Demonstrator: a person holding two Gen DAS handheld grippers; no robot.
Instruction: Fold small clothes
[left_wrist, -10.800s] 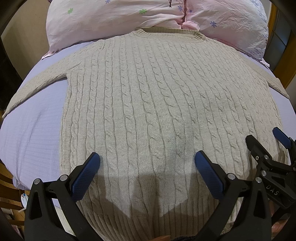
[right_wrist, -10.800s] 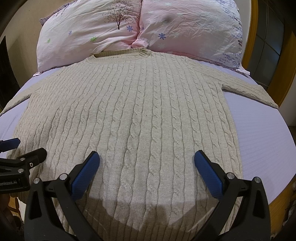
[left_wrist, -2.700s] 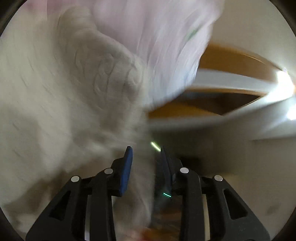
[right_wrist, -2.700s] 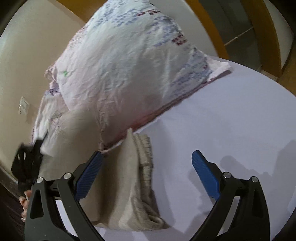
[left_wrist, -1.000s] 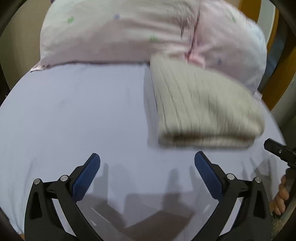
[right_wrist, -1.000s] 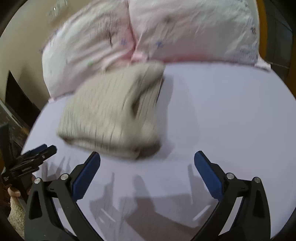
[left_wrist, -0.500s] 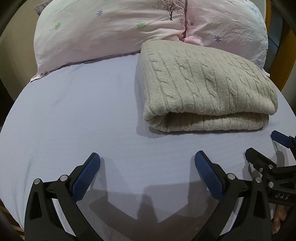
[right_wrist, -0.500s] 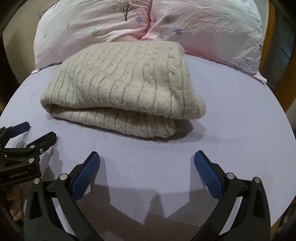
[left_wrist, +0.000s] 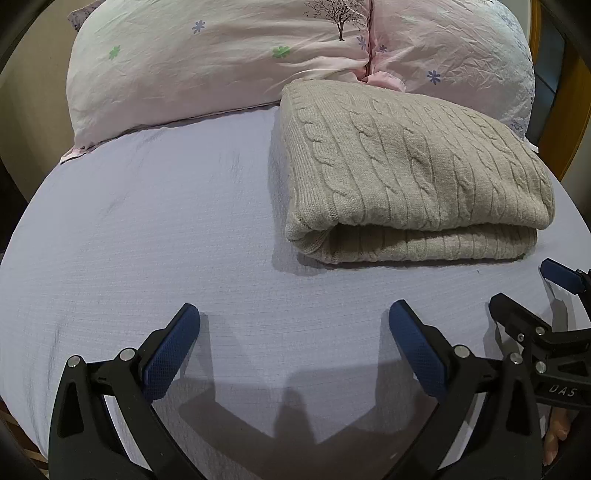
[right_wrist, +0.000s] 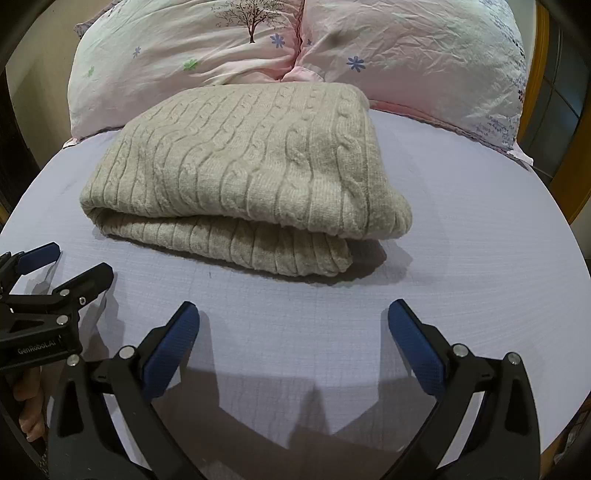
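Observation:
A beige cable-knit sweater (left_wrist: 410, 170) lies folded into a thick rectangle on the lilac bed sheet (left_wrist: 166, 221), its far edge against the pillows. It also shows in the right wrist view (right_wrist: 251, 170). My left gripper (left_wrist: 293, 325) is open and empty, held above the sheet in front of and left of the sweater. My right gripper (right_wrist: 291, 325) is open and empty, in front of the sweater. Each gripper shows at the edge of the other's view: the right one (left_wrist: 535, 291) and the left one (right_wrist: 62, 266). Neither touches the sweater.
Two pink flowered pillows (left_wrist: 221, 55) (right_wrist: 406, 55) lie side by side along the head of the bed. A wooden bed frame (right_wrist: 576, 147) rises at the right. The sheet (right_wrist: 480, 229) spreads bare to the left and right of the sweater.
The sweater went from lying spread flat to folded by the pillows. In the last second both grippers, open, swung back and steadied in front of it; over the last half second almost nothing moved.

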